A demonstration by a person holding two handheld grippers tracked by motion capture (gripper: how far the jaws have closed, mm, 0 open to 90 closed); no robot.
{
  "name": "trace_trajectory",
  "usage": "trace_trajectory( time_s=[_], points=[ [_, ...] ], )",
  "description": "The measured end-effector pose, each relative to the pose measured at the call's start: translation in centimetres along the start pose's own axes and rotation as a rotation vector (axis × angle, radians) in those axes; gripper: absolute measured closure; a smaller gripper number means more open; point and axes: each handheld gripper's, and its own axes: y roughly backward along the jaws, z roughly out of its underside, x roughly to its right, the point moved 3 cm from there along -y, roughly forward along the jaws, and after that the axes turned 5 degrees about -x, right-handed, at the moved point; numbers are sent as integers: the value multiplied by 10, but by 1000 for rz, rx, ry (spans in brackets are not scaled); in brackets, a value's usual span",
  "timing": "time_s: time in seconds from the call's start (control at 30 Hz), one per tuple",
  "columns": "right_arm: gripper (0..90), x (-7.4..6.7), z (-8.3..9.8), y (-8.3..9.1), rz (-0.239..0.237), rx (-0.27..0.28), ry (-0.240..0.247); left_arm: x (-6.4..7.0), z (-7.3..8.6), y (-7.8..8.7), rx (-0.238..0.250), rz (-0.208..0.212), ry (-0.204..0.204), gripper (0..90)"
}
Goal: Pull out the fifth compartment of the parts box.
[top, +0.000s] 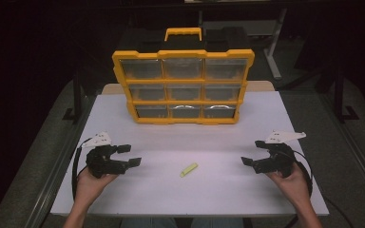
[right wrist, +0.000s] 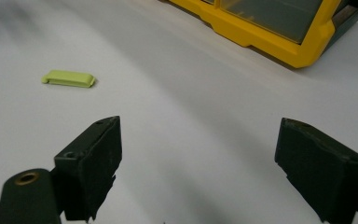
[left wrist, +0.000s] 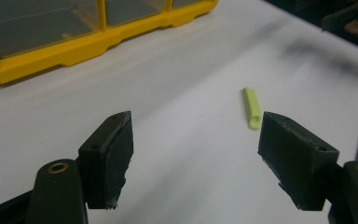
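Observation:
A small lime-green flat piece [top: 188, 169] lies on the white table [top: 180, 137], near the front middle. It lies ahead of my left gripper's jaws [left wrist: 252, 107] and off to the left of my right gripper's jaws [right wrist: 69, 78]. My left gripper [top: 129, 155] is held at the table's front left, open, nothing between its pads. My right gripper [top: 252, 153] is held at the front right, open and empty too. Both point inward toward the green piece. In each gripper view the own gripper stands open, the left [left wrist: 196, 158] and the right [right wrist: 198, 172].
A yellow organizer case [top: 183, 85] with clear drawers stands upright at the back middle of the table, handle on top. Its lower corner [left wrist: 51, 42] shows in the left gripper view, its corner [right wrist: 279, 28] in the right gripper view. Table edges fall away left and right.

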Motion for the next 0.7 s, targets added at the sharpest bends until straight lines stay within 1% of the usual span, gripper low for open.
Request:
trace_trajectory(
  time_s=[0.03, 0.07, 0.1, 0.17, 0.2, 0.23, 0.27, 0.3, 0.33, 0.37, 0.4, 0.43, 0.47, 0.5, 0.53, 0.57, 0.6, 0.63, 0.67, 0.7],
  points=[
    [138, 0, -1, 1, -2, 3, 0, -1, -4, 0, 22, 35, 18, 264],
    [138, 0, -1, 1, -2, 3, 2, -2, -6, -1, 33, 56, 26, 263],
    [138, 0, -1, 1, -2, 3, 2, -2, -6, -1, 33, 56, 26, 262],
    [138, 1, -2, 2, -6, 10, 0, -2, -10, -4, 56, 97, 46, 258],
    [138, 2, -2, 2, -7, 13, 1, -2, -15, -7, 82, 130, 59, 260],
    [138, 2, -2, 3, -10, 14, -2, -3, -16, -8, 97, 153, 72, 267],
    [138, 2, -2, 3, -9, 13, -2, -3, -18, -9, 120, 189, 98, 293],
    [138, 2, -2, 3, -9, 13, -2, -3, -18, -9, 120, 189, 98, 315],
    [138, 2, -2, 3, -15, 16, 0, -3, -22, -14, 154, 263, 150, 321],
    [138, 2, -2, 3, -15, 16, 0, -3, -22, -14, 154, 263, 150, 319],
    [139, 1, -3, 3, -15, 18, 10, -3, -24, -16, 159, 277, 156, 310],
    [139, 1, -3, 3, -15, 19, 14, -2, -26, -18, 165, 279, 155, 310],
    [139, 0, -3, 3, -18, 18, 11, -1, -30, -22, 173, 281, 151, 310],
    [139, 0, -3, 3, -18, 18, 11, -1, -30, -22, 173, 281, 151, 310],
    [139, 0, -3, 3, -18, 15, 14, 1, -34, -24, 185, 275, 146, 311],
    [139, 0, -3, 3, -18, 15, 14, 1, -34, -24, 185, 275, 146, 317],
    [139, 0, -3, 2, -20, 13, 14, 2, -38, -27, 159, 254, 139, 343],
    [139, 1, -3, 2, -21, 14, 13, 2, -38, -27, 159, 254, 139, 343],
    [139, 1, -2, 2, -22, 12, 12, 3, -40, -29, 151, 237, 136, 329],
    [139, 1, -2, 2, -22, 12, 12, 3, -41, -31, 153, 227, 143, 329]
  ],
)
